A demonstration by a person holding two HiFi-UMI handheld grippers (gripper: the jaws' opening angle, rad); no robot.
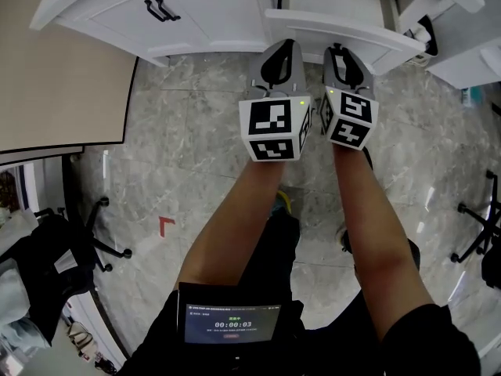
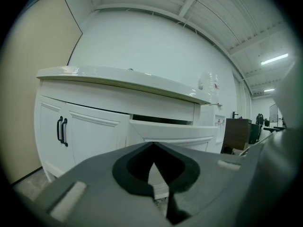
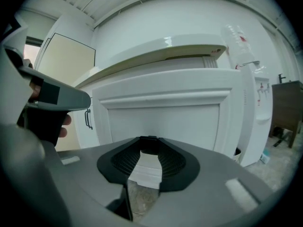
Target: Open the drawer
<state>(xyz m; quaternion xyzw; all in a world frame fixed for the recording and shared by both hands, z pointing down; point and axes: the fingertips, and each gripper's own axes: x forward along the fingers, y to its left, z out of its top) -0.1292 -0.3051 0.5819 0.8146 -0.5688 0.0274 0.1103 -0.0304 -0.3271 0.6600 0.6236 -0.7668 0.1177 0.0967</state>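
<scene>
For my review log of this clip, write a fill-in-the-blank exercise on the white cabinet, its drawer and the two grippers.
1. The white drawer of the white panelled cabinet stands partly ___.
2. In the head view, the pair of black bar handles lies to the drawer's ___.
3. The left gripper and the right gripper both have their jaws ___.
Missing words: open; left; shut.
</scene>
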